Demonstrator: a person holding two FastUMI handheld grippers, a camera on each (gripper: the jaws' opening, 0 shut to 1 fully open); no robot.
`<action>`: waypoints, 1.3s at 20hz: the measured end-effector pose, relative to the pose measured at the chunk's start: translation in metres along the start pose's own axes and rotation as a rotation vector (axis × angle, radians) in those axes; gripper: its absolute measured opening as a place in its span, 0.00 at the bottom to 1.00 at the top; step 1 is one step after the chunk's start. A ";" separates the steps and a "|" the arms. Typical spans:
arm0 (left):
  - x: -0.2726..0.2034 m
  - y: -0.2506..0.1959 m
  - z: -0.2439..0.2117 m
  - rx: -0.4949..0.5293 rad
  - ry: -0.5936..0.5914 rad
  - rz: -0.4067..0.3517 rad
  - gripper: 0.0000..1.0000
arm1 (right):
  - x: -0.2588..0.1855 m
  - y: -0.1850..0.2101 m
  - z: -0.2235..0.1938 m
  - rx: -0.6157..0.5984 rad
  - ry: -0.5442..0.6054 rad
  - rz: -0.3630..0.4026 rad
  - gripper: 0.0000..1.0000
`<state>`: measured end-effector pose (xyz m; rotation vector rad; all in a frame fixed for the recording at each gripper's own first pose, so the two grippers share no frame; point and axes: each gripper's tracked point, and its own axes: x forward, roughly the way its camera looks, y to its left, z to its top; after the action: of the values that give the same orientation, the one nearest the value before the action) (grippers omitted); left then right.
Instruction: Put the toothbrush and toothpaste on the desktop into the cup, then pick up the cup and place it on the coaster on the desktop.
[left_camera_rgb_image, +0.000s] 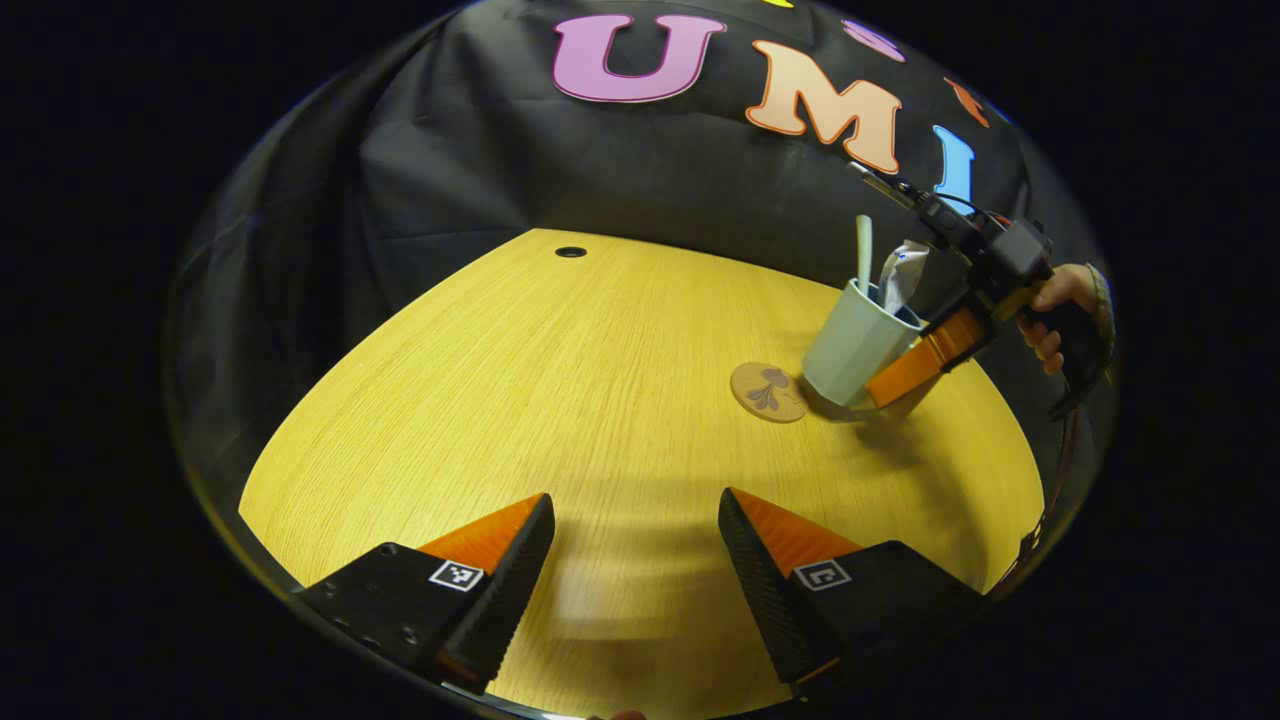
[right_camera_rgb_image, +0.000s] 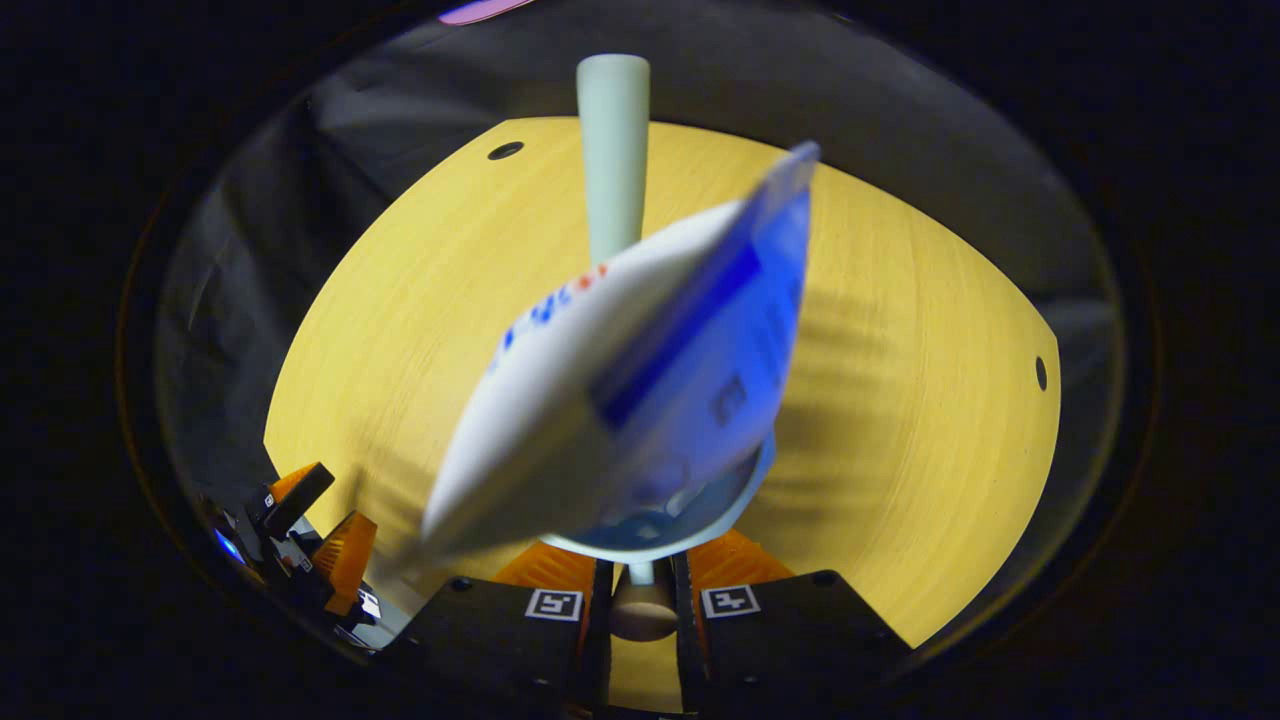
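Note:
A pale cup (left_camera_rgb_image: 850, 350) is tilted just right of the round brown coaster (left_camera_rgb_image: 768, 392) on the yellow wooden table (left_camera_rgb_image: 560, 400). A pale toothbrush handle (left_camera_rgb_image: 864, 250) and a white and blue toothpaste tube (left_camera_rgb_image: 902, 275) stick out of it. My right gripper (left_camera_rgb_image: 915, 365), held by a hand (left_camera_rgb_image: 1050, 320), is shut on the cup's wall. In the right gripper view the toothpaste tube (right_camera_rgb_image: 640, 390) and toothbrush handle (right_camera_rgb_image: 612, 150) rise from the cup's rim (right_camera_rgb_image: 745, 490) just above my right gripper (right_camera_rgb_image: 640, 575). My left gripper (left_camera_rgb_image: 635, 520) hangs open over the table's near part, holding nothing; I also see this left gripper (right_camera_rgb_image: 310, 540) at the lower left.
Black cloth walls close in the table at the back and sides. A small dark hole (left_camera_rgb_image: 570, 251) sits in the tabletop near the far edge, and another hole (right_camera_rgb_image: 1040, 373) near the table's right edge. Whether the cup's base touches the table I cannot tell.

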<state>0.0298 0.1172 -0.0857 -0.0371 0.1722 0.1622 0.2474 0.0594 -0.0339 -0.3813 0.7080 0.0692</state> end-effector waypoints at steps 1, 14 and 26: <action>-0.002 0.006 -0.001 -0.010 -0.002 0.011 0.96 | 0.004 0.001 0.012 -0.018 -0.002 0.003 0.29; -0.021 0.053 -0.014 -0.082 0.018 0.112 0.96 | 0.010 0.011 0.014 -0.102 0.075 -0.007 0.27; -0.026 0.030 -0.008 -0.017 0.018 0.050 0.96 | 0.001 0.023 0.016 -0.074 0.007 0.057 0.89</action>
<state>-0.0015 0.1420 -0.0901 -0.0516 0.1899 0.2132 0.2540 0.0871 -0.0307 -0.4326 0.7248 0.1479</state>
